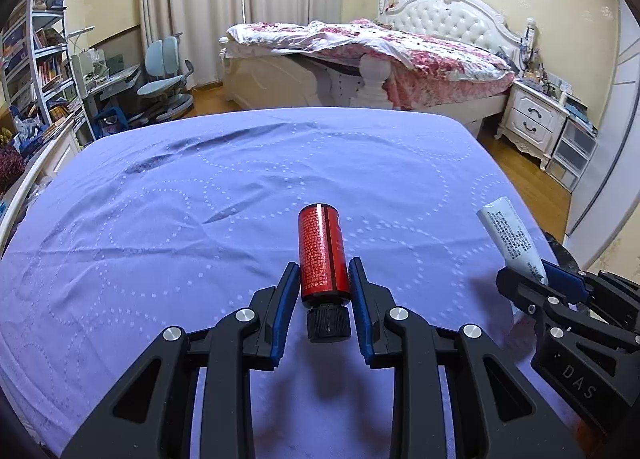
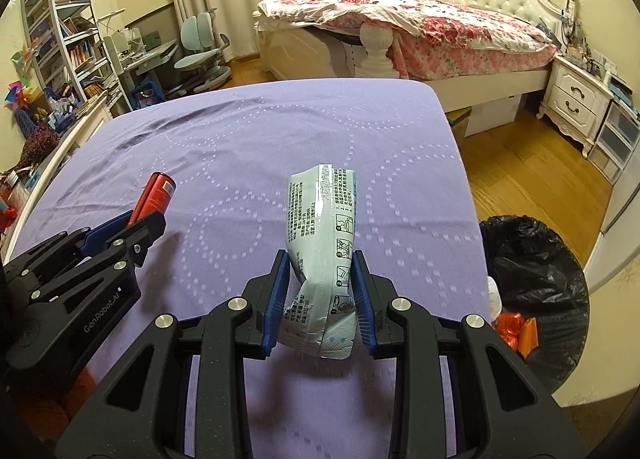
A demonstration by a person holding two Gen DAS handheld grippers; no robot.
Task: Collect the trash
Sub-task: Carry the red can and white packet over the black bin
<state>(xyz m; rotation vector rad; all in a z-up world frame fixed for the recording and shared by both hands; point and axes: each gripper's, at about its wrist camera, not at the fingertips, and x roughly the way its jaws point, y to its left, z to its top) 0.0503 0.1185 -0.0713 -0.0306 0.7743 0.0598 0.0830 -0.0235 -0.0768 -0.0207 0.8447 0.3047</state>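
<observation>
Both tools hold trash over the purple worktop (image 1: 200, 199).
Left tool (image 1: 325, 273) clamps a red bottle (image 1: 322, 255); right tool (image 2: 320, 271) clamps a packet (image 2: 324, 243); bin (image 2: 540, 279) at 3 o'clock.

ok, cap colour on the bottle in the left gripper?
Black, on the red bottle; clearest in the left wrist view.

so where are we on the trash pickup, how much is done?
Partly done: the black-lined bin already holds orange wrappers. In hand: the left tool clamps a red bottle, and the right tool grips a pale printed pouch. Left: drop both in the bin. No other trash shows on the purple sheet.
</observation>
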